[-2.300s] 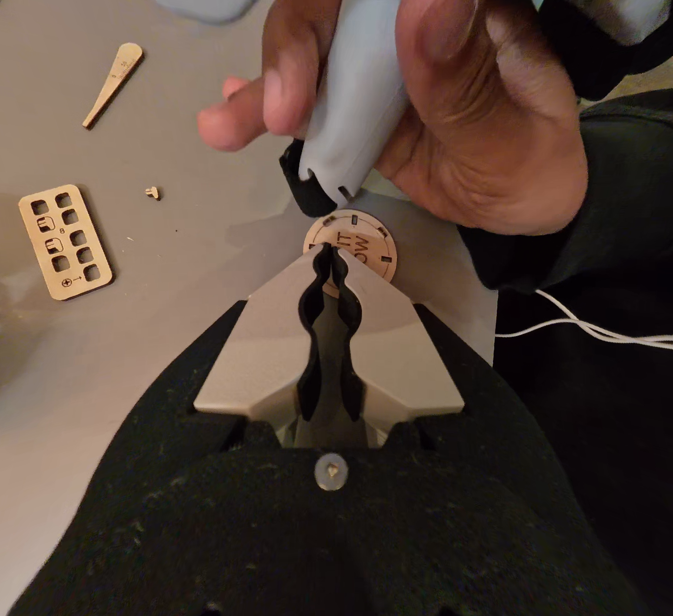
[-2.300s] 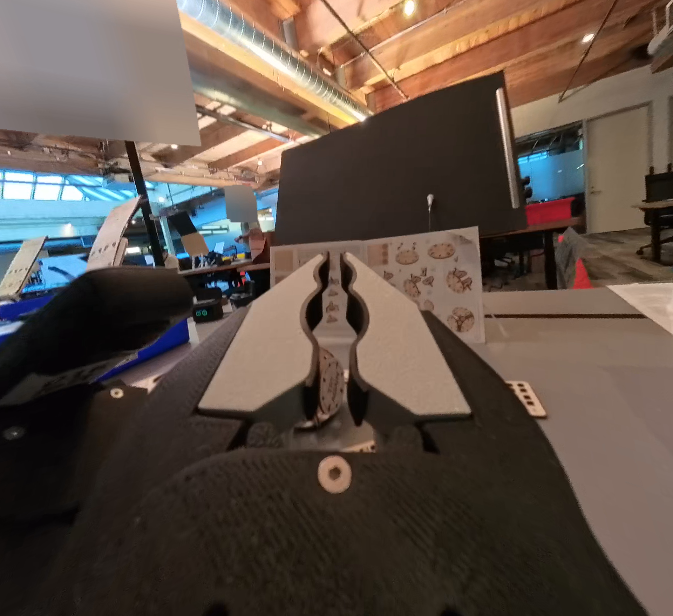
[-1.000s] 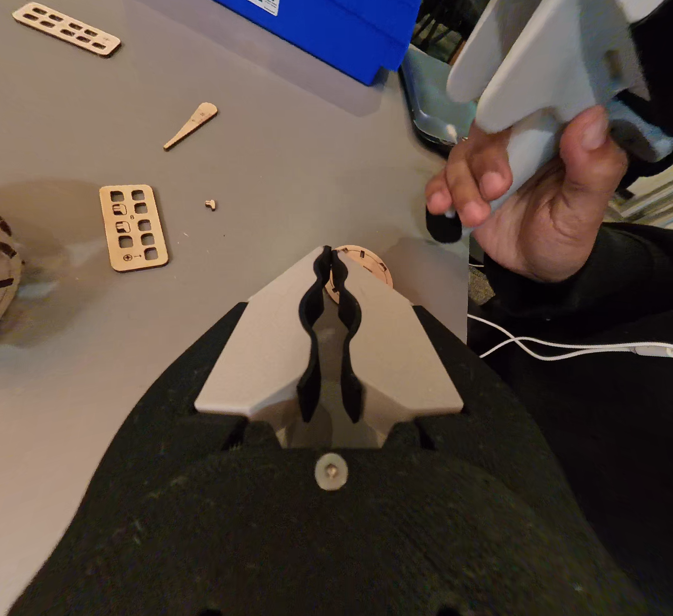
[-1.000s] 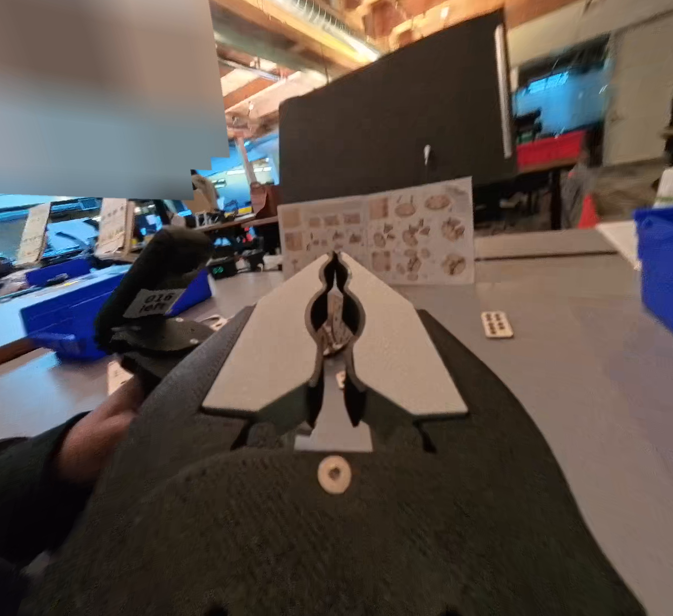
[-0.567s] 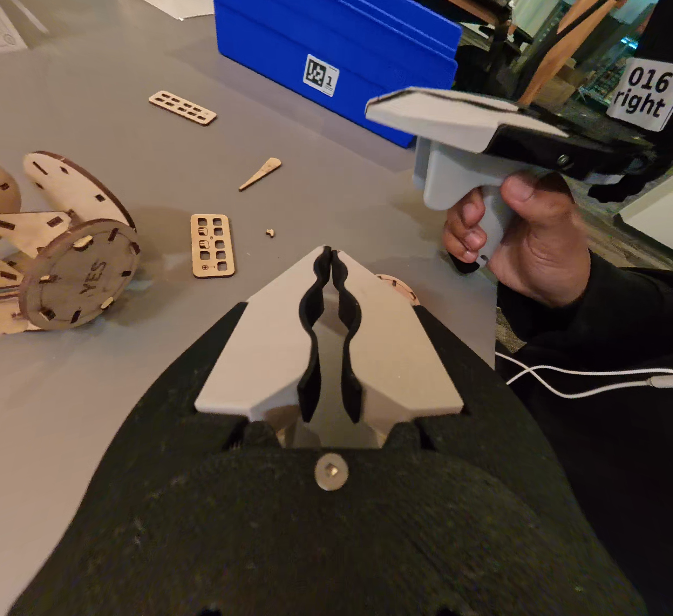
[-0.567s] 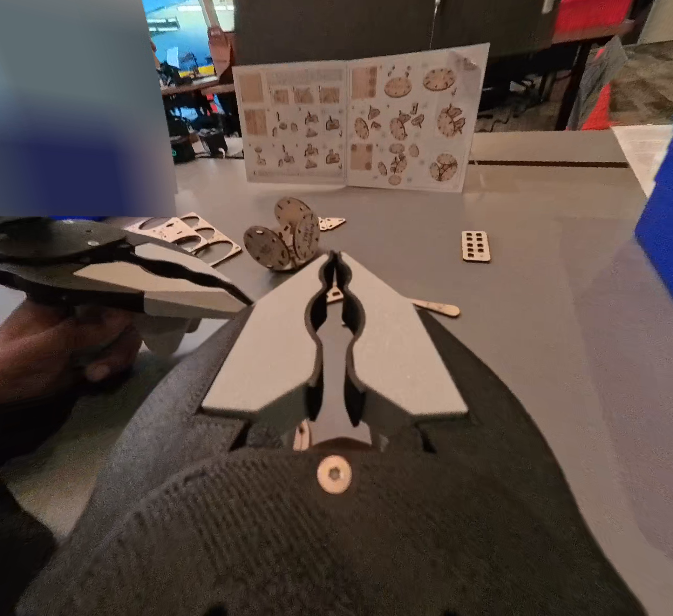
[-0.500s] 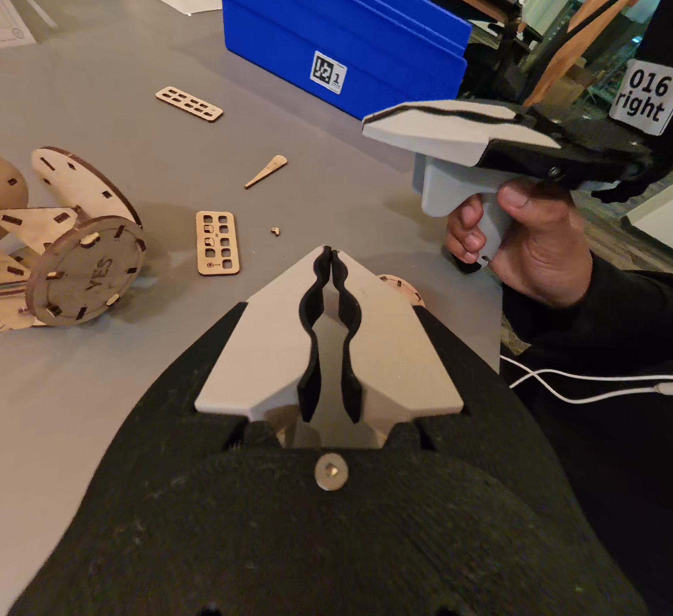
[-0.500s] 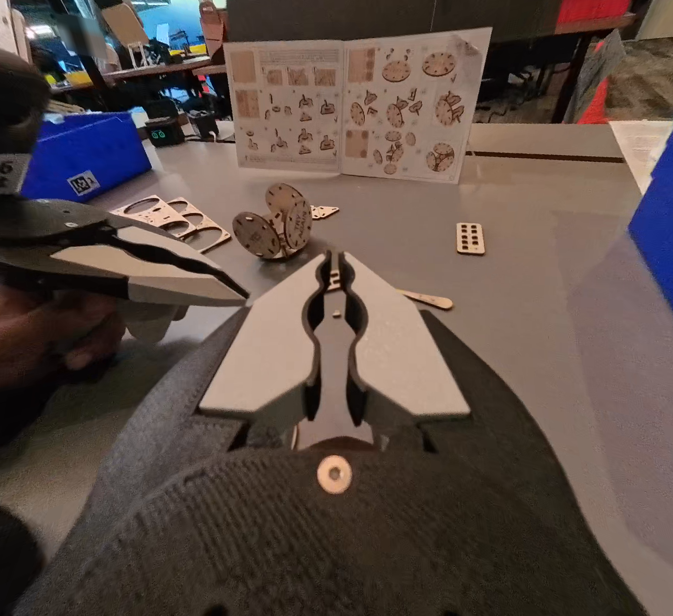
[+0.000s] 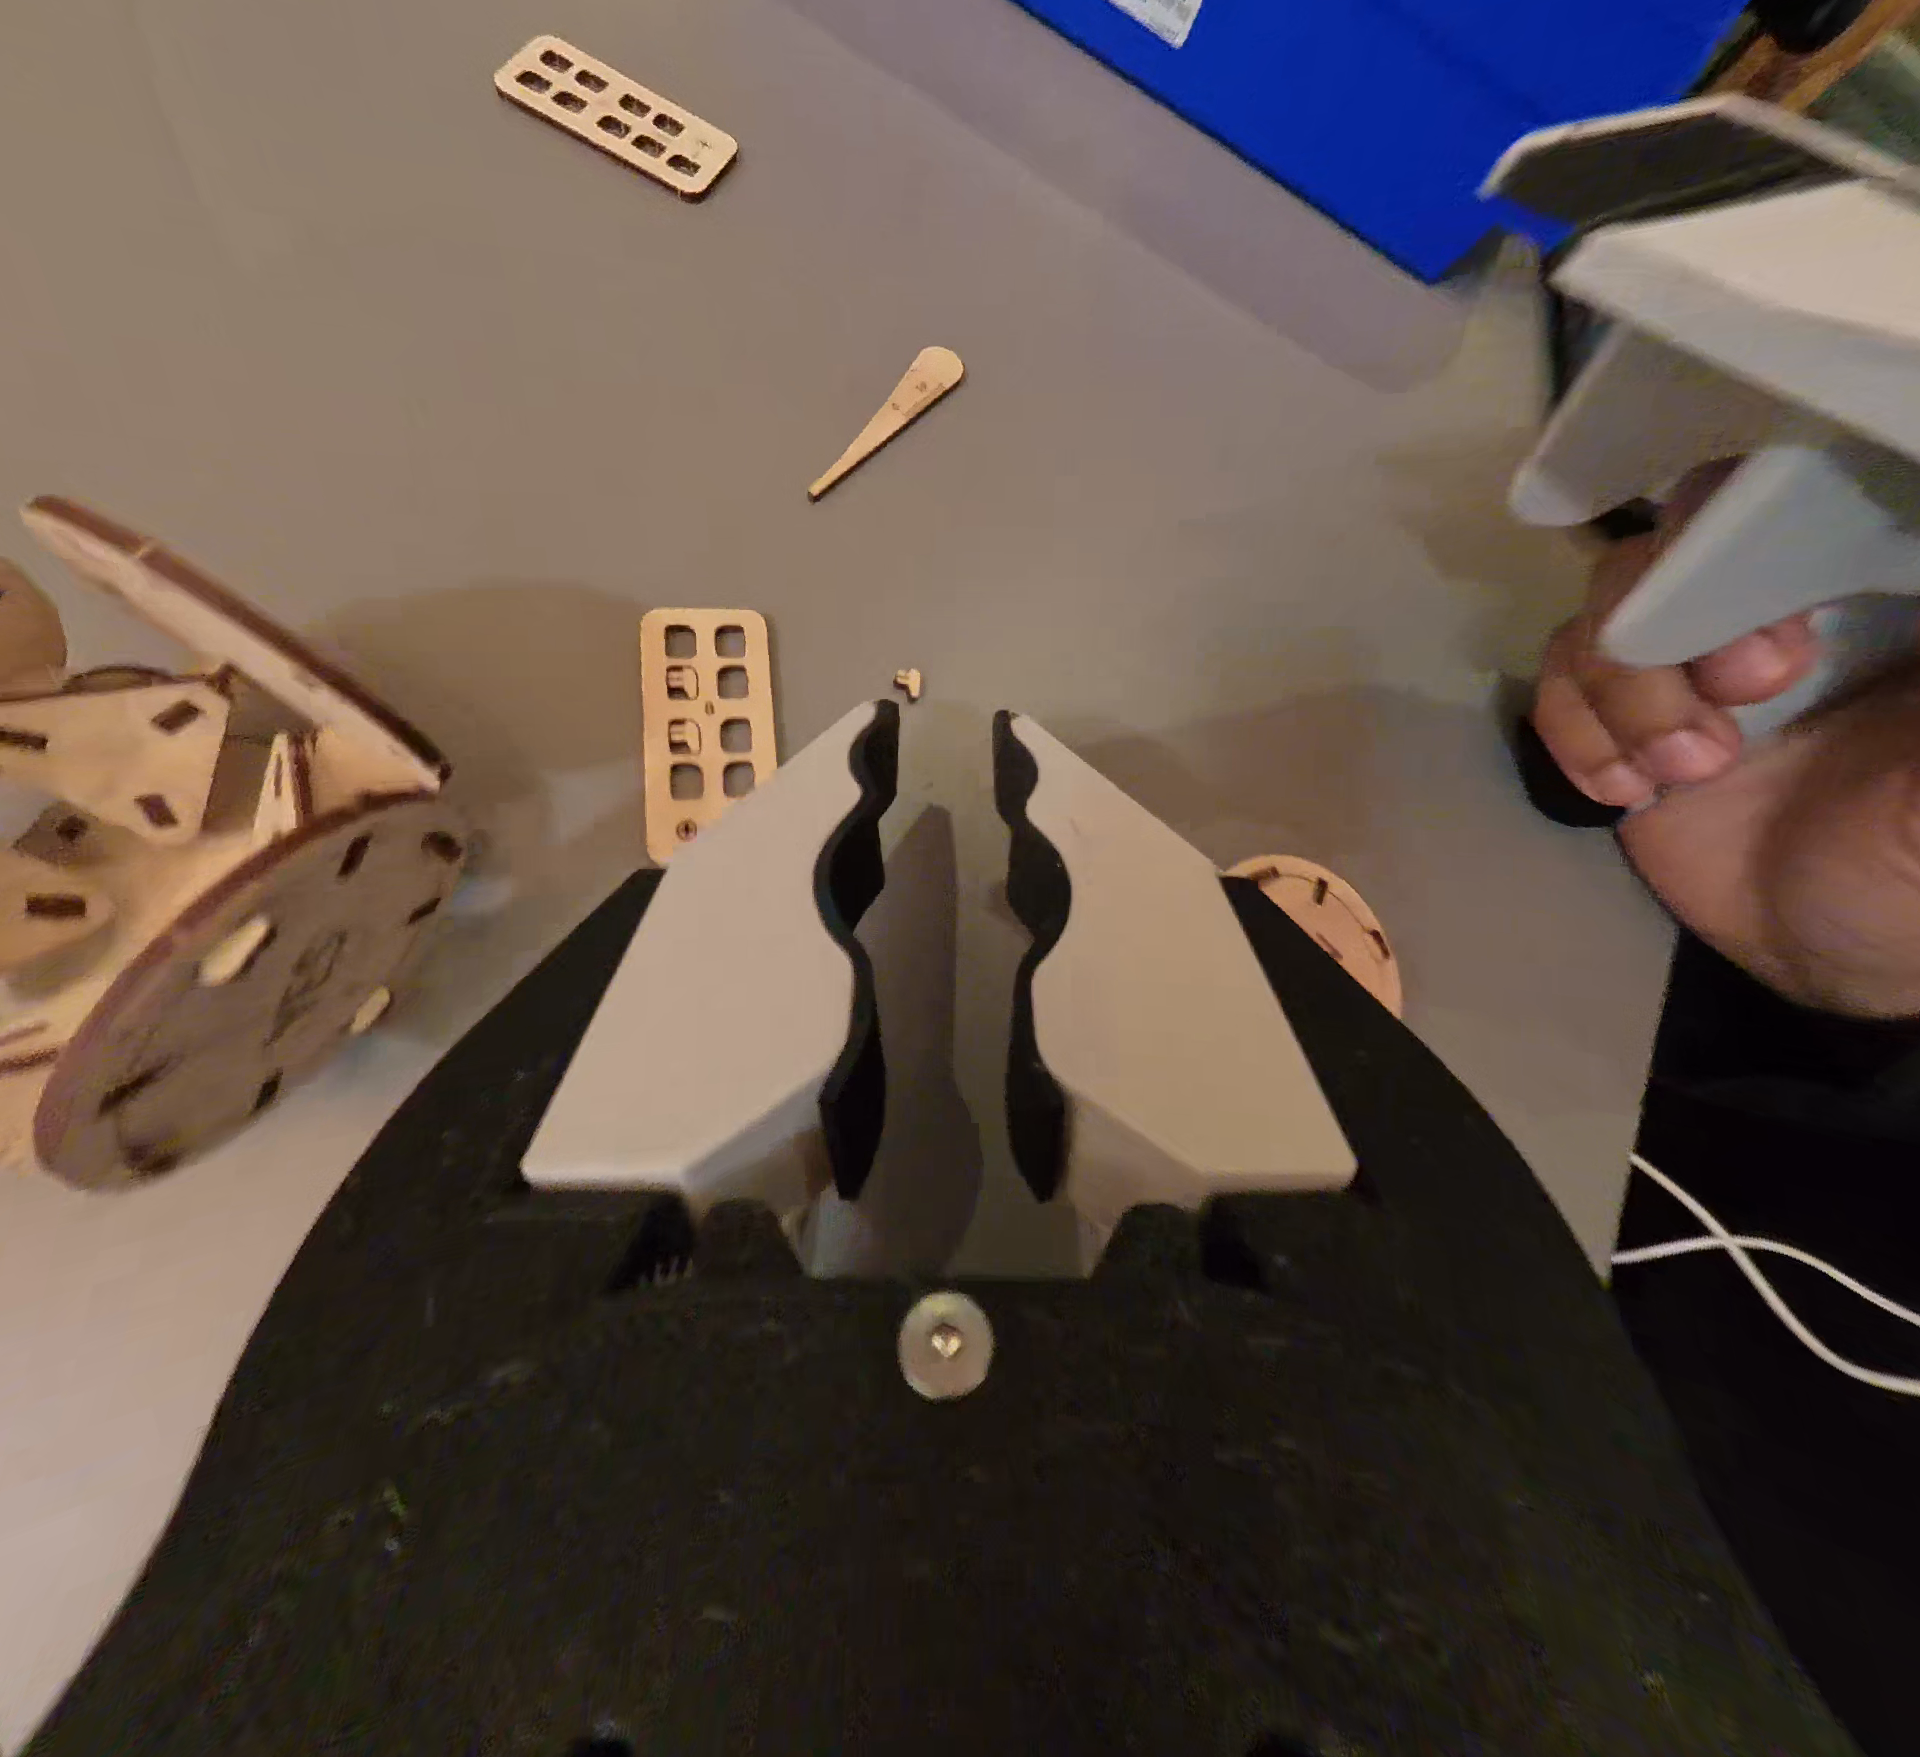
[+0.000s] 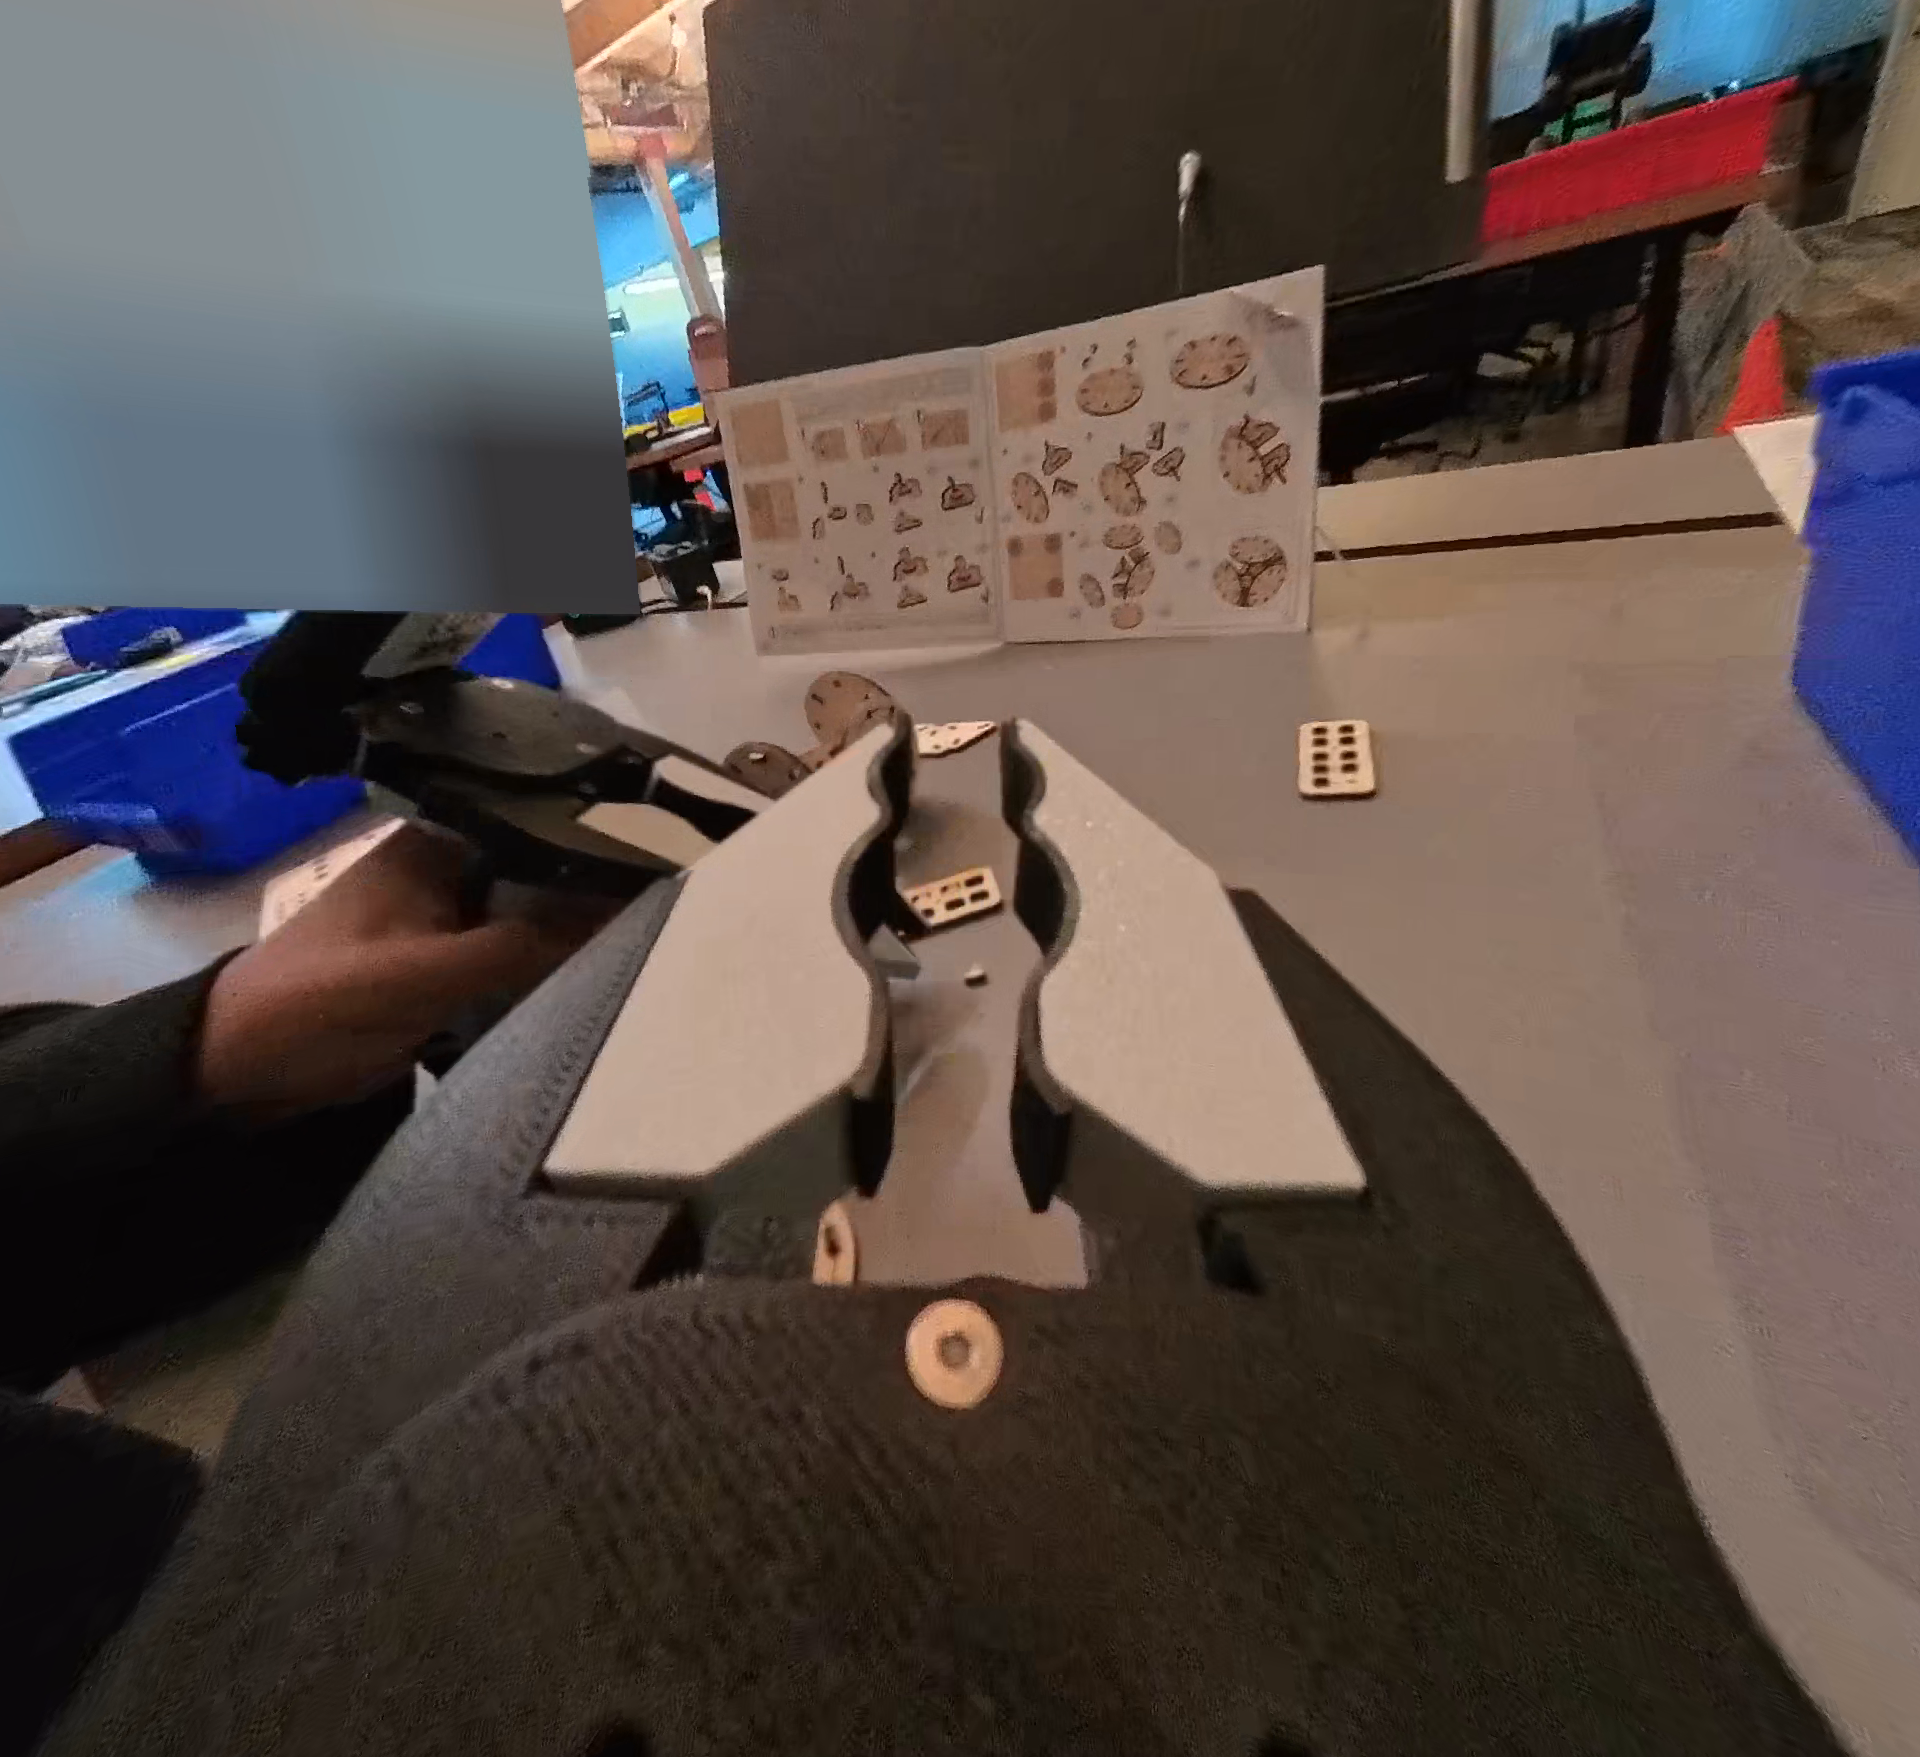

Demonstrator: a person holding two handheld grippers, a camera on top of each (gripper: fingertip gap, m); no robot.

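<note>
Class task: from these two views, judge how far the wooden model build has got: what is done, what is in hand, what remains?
Done: a partly built wooden disc assembly stands on the grey table.
In hand: nothing; the left gripper and right gripper are both open.
Left: a loose wooden disc, a wooden pointer and a tiny wooden peg lie unattached.

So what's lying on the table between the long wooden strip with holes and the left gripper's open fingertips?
In the left wrist view, a tapered wooden pointer and a tiny wooden peg, closest to the fingertips.
</note>
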